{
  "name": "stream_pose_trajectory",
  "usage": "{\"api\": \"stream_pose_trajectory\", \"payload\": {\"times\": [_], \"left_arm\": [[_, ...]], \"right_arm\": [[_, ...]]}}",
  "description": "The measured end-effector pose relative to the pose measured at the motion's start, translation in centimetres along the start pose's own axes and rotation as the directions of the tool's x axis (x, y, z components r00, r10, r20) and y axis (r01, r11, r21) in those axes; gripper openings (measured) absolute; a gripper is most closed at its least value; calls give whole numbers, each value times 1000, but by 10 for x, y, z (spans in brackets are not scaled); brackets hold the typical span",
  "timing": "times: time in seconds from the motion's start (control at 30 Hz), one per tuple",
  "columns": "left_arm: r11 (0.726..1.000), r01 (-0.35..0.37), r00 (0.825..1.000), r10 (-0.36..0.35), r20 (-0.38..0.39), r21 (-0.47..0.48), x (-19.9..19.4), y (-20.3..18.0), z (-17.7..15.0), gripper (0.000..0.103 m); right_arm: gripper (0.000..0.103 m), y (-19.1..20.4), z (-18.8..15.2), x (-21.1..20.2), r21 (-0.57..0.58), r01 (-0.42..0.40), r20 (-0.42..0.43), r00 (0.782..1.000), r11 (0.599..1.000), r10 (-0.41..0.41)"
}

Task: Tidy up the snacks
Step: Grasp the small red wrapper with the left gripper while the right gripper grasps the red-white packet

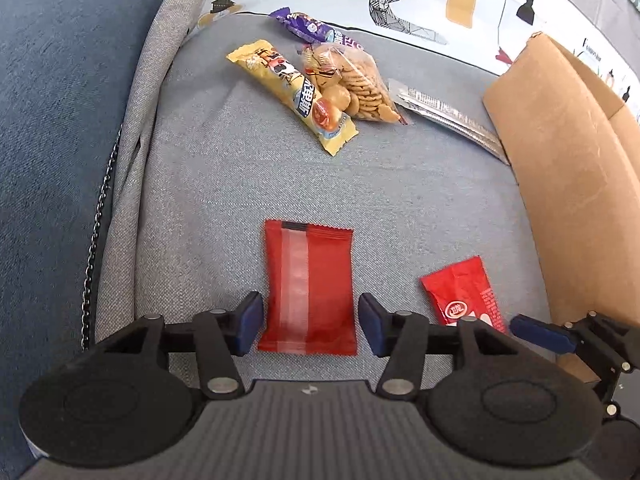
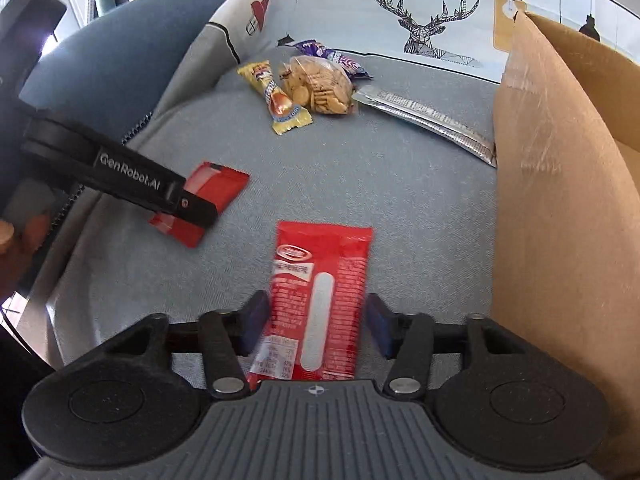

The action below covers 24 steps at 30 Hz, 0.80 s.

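Both grippers sit open over flat red packets near the cushion's (image 1: pixel 224 184) front edge — left gripper (image 1: pixel 308 322) straddles one red packet (image 1: pixel 308 288), right gripper (image 2: pixel 314 324) another red wrapper (image 2: pixel 320 300); light, crinkly, slippery — pinch the long sides mid-body.

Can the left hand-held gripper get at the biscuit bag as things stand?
Probably yes. The left hand-held gripper is open around a red packet, not gripping it. Bare cushion lies between it and the biscuit bag; only the yellow bar leans against the bag's left side.
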State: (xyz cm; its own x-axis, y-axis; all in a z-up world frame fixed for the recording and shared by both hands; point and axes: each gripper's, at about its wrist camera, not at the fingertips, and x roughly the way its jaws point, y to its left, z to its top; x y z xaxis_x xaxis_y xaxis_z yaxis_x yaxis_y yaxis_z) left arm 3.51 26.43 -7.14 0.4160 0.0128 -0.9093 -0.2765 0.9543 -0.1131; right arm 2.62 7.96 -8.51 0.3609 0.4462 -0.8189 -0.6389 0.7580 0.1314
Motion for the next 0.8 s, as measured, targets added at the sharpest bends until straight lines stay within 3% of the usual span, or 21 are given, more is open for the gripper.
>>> {"api": "stream_pose_trajectory", "payload": {"times": [0.13, 0.43, 0.67, 0.8], "left_arm": [[1000, -15, 1000, 15, -5, 22, 3, -4, 2, 67], [999, -32, 999, 32, -4, 41, 5, -9, 3, 68], [998, -38, 999, 38, -3, 45, 4, -10, 3, 67], [998, -42, 999, 43, -1, 53, 5, -11, 3, 64]], "right_arm": [[64, 1, -3, 0, -19, 1, -14, 1000, 1000, -1], [64, 2, -2, 1, -46, -1, -26, 1000, 999, -1], [51, 1, -3, -1, -53, -2, -16, 1000, 999, 1], [49, -1, -2, -1, -43, -2, -8, 1000, 999, 1]]}}
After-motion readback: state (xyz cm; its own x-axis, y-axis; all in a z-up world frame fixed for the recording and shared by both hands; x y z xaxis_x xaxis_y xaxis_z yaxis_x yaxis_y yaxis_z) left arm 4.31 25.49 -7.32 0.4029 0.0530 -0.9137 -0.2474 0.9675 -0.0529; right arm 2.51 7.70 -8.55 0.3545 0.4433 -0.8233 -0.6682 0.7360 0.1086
